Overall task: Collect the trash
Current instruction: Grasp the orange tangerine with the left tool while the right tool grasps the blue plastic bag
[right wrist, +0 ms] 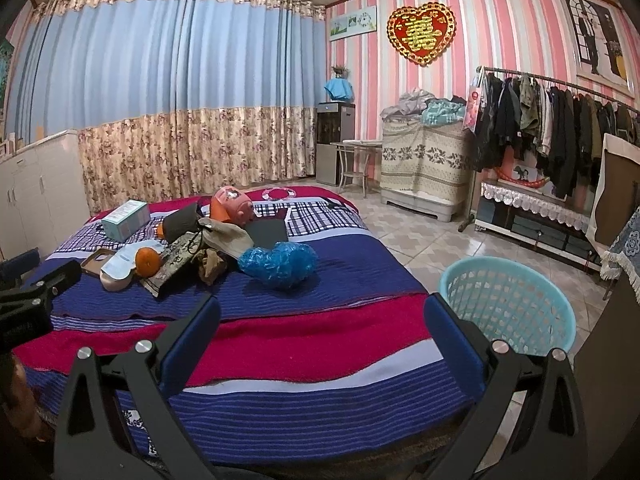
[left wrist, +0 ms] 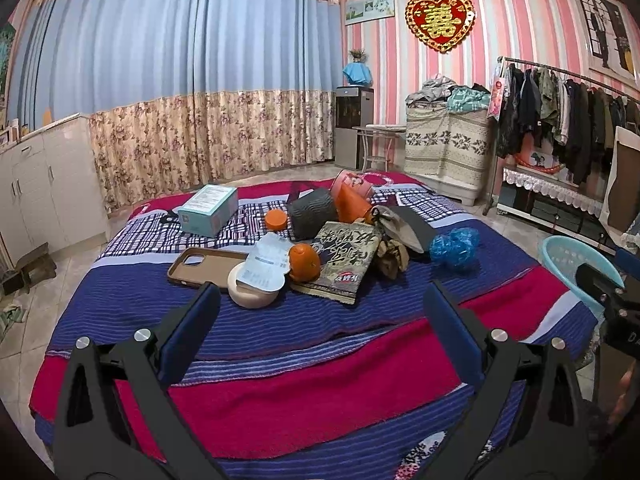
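A heap of things lies on the striped bed (left wrist: 320, 380): a crumpled blue plastic bag (left wrist: 455, 247) (right wrist: 278, 262), brown crumpled paper (left wrist: 394, 258) (right wrist: 208, 266), an orange (left wrist: 305, 263) (right wrist: 147, 261), a white cup with peeled lid (left wrist: 256, 286), a printed packet (left wrist: 346, 258) and a teal box (left wrist: 208, 210). A light blue basket (right wrist: 508, 300) (left wrist: 576, 266) stands on the floor right of the bed. My left gripper (left wrist: 320, 320) is open and empty, short of the heap. My right gripper (right wrist: 320, 320) is open and empty over the bed's near part.
A brown phone case (left wrist: 204, 266), a dark cylinder (left wrist: 312, 214), an orange cap (left wrist: 276, 220) and a pink container (left wrist: 354, 188) also lie on the bed. White cabinets (left wrist: 44, 184) stand left, a clothes rack (right wrist: 560, 120) and covered chest (right wrist: 424, 160) right. Tiled floor surrounds the bed.
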Action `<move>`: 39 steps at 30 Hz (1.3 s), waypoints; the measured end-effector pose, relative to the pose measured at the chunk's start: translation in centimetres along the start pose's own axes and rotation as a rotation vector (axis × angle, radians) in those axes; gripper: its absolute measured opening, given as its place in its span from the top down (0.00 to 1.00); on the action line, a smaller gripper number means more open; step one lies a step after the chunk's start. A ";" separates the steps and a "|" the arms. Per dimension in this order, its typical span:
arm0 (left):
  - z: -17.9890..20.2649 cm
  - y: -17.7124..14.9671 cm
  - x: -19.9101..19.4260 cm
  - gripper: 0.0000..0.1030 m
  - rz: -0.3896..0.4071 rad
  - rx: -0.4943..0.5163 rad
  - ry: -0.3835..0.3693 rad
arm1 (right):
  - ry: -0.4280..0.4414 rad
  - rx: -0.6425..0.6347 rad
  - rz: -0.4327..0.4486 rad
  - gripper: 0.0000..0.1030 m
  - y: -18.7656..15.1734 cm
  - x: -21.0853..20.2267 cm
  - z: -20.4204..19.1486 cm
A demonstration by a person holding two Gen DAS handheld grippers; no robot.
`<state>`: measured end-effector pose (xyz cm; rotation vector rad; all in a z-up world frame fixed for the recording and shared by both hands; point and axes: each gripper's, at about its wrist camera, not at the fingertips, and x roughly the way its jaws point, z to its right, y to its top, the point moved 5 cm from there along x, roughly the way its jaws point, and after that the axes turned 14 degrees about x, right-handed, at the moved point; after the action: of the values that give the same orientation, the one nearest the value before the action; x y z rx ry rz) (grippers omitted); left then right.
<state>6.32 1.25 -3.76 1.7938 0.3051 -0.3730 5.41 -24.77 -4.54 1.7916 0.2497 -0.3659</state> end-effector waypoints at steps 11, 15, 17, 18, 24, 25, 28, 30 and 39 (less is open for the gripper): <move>-2.7 -0.1 3.9 0.05 -0.080 -0.013 0.030 | -0.038 0.026 -0.043 0.04 1.1 2.0 1.3; -3.6 0.2 5.7 0.05 -0.107 -0.020 0.022 | -0.052 -0.002 -0.029 0.04 2.1 2.7 1.2; -3.8 0.4 6.5 0.05 -0.108 -0.013 0.023 | -0.059 -0.021 -0.026 0.04 2.9 3.2 1.1; -3.8 0.6 6.8 0.05 -0.107 -0.003 0.028 | -0.069 -0.032 -0.034 0.04 3.2 3.6 1.1; -2.9 2.0 8.9 0.05 -0.109 0.051 0.026 | -0.084 -0.088 -0.082 0.04 5.2 7.1 -0.1; -2.8 2.3 9.2 0.05 -0.102 0.054 0.029 | -0.082 -0.093 -0.106 0.04 5.4 7.9 -0.3; -2.5 2.8 9.9 0.05 -0.102 0.082 0.058 | -0.084 -0.096 -0.151 0.04 6.0 9.9 -0.9; -2.3 3.0 10.5 0.05 -0.109 0.090 0.055 | -0.072 -0.094 -0.150 0.04 6.5 10.8 -1.2; -1.9 1.9 15.1 0.20 -0.231 0.052 -0.040 | -0.087 -0.142 -0.148 0.04 5.1 15.2 -1.6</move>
<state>21.03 2.73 -7.74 1.8045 0.4803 -0.5835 21.50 -24.82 -5.24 1.6183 0.3401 -0.5177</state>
